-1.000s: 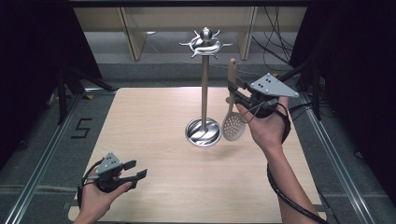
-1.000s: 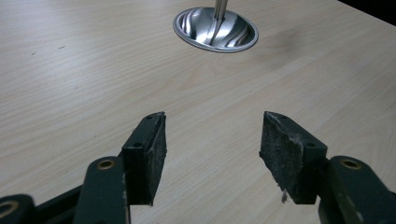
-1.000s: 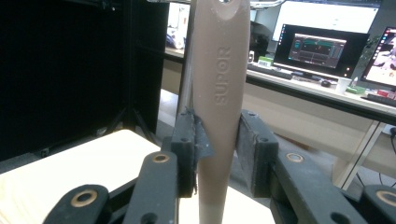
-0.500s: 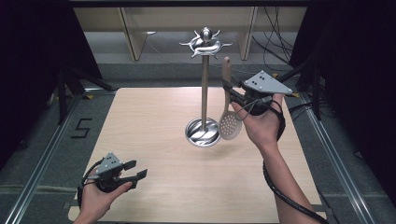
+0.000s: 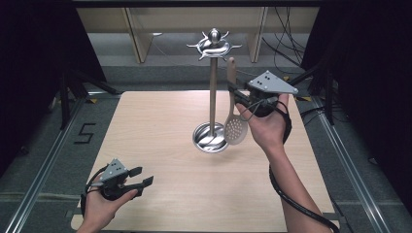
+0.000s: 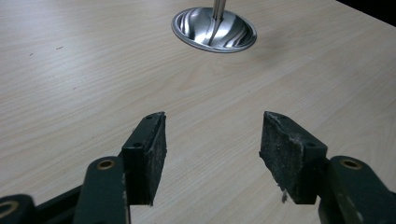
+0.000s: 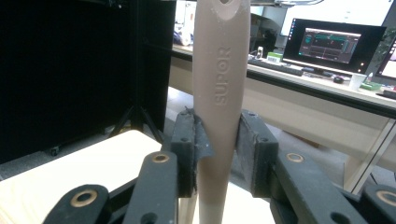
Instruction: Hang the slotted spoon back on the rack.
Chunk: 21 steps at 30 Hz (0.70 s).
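A: High view. Wooden table (image 5: 160, 145), broad bare surface on the left; the steel stand (image 5: 212, 92) sits mid-table. The right gripper (image 5: 236, 93) is raised beside its pole, gripping the beige slotted spoon (image 5: 234, 126) upright, perforated bowl low by the round base.

B: Left gripper (image 5: 141, 177) near the front edge?

A: Yes. Left gripper view: fingers (image 6: 149, 149) spread wide, empty, above pale woodgrain.

B: Right gripper view?

A: Fingers (image 7: 254, 149) clenched on the smooth matte handle.
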Available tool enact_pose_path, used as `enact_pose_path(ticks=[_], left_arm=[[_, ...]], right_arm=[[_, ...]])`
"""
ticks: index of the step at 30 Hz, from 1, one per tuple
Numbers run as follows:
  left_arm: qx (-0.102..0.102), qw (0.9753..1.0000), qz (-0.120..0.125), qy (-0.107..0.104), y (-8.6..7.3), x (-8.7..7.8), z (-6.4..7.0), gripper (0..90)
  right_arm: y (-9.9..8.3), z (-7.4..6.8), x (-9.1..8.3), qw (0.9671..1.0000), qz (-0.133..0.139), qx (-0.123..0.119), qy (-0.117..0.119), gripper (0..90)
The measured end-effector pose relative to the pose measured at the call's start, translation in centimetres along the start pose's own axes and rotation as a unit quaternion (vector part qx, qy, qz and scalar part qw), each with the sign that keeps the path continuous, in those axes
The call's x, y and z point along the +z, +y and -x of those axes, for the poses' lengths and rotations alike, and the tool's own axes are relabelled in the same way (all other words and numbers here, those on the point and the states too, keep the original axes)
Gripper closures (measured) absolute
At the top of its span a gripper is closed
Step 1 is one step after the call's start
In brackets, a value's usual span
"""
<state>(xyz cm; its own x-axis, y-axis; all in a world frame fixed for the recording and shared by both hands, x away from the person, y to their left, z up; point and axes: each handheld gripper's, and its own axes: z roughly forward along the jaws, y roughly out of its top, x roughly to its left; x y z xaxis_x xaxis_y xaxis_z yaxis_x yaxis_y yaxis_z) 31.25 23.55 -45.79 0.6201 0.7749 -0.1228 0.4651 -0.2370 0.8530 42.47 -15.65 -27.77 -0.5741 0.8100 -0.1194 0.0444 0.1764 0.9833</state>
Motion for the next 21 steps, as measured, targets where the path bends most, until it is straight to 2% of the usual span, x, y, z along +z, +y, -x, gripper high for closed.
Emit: enact_pose_path(ticks=[17,18,21], left_arm=[[0.001,1.0000,0.000,0.001,0.01,-0.03,-0.01,40.1],[0.001,1.0000,0.000,0.001,0.01,-0.03,-0.01,40.1],[0.001,1.0000,-0.001,0.001,0.01,-0.02,-0.03,40.1]], right_arm=[[0.33,-0.32,0.37,1.0000,-0.006,0.002,0.005,70.4],[0.35,-0.19,0.50,1.0000,-0.001,-0.010,0.002,70.4],[0.38,-0.40,0.61,0.9999,-0.008,0.002,0.009,70.4]])
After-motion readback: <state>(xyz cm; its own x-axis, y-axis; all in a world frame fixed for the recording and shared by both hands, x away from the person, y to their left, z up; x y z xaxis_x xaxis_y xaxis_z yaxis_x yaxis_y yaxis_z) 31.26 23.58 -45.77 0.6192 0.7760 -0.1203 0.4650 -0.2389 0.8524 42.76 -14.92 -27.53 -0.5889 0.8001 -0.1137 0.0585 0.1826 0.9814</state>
